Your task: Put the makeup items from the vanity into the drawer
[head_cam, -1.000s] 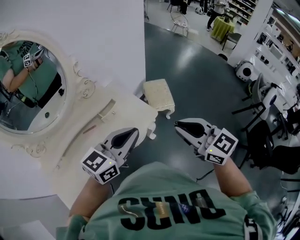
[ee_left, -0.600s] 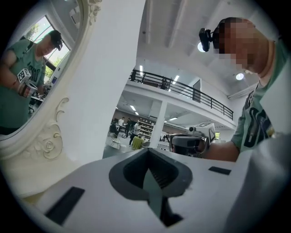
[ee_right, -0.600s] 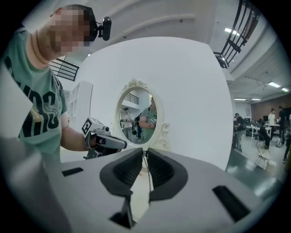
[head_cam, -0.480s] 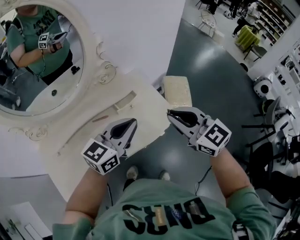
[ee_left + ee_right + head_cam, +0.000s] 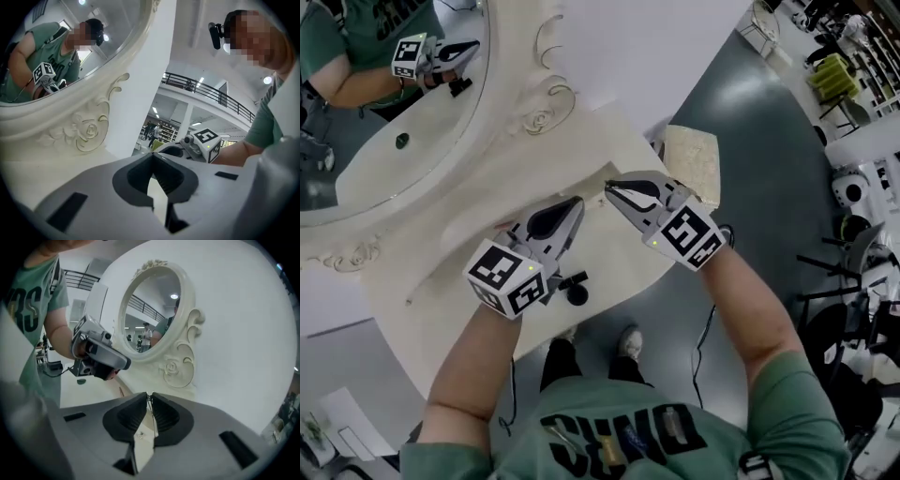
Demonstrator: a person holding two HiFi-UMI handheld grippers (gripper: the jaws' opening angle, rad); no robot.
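Both grippers hover over the cream vanity worktop (image 5: pixel 614 258), in front of the oval mirror (image 5: pixel 384 103). The left gripper (image 5: pixel 579 200) has its jaws pressed together with nothing between them. The right gripper (image 5: pixel 609 185), just beside it, is the same (closed, empty). A thin reddish pencil (image 5: pixel 121 391) lies on the worktop under the left gripper, untouched.

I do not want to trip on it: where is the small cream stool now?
In the head view, the cream stool stands on the dark floor past the right end of the vanity, just beyond the right claw.
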